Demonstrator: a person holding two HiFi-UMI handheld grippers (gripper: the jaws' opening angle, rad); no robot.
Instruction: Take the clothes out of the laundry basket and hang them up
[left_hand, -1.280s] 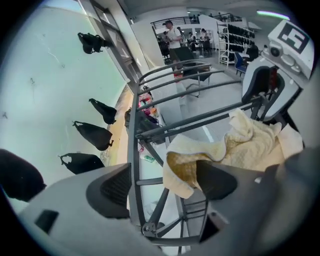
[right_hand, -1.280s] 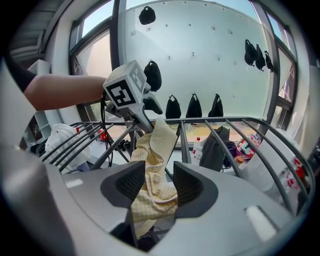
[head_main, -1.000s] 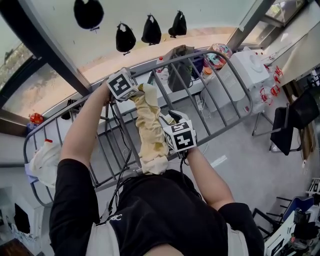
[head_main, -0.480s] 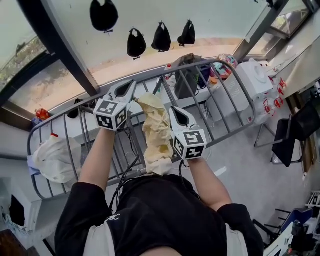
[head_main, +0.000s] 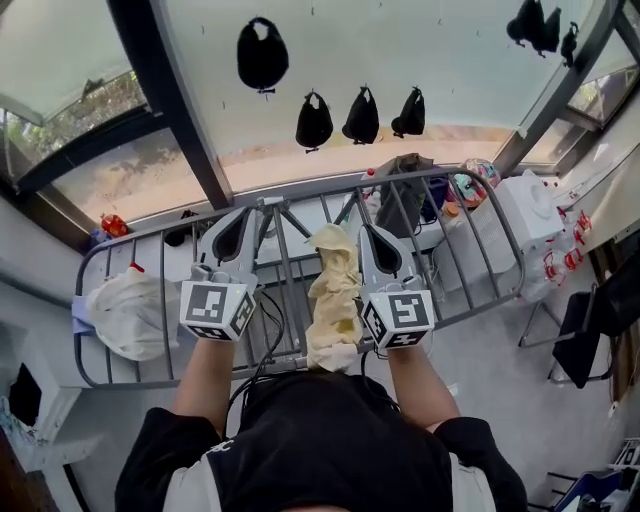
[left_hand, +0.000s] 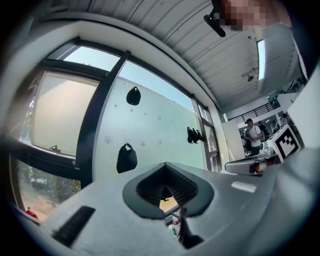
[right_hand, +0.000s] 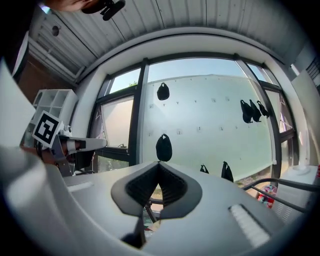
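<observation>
With the yellow cloth draped over the rack, I am holding the left gripper and right gripper closed and empty, steering clear so nothing is snagging it.

Left gripper and right gripper held out ahead side by side, apart, pointing roughly level. Both have jaws closed tight, nothing between them.
</observation>
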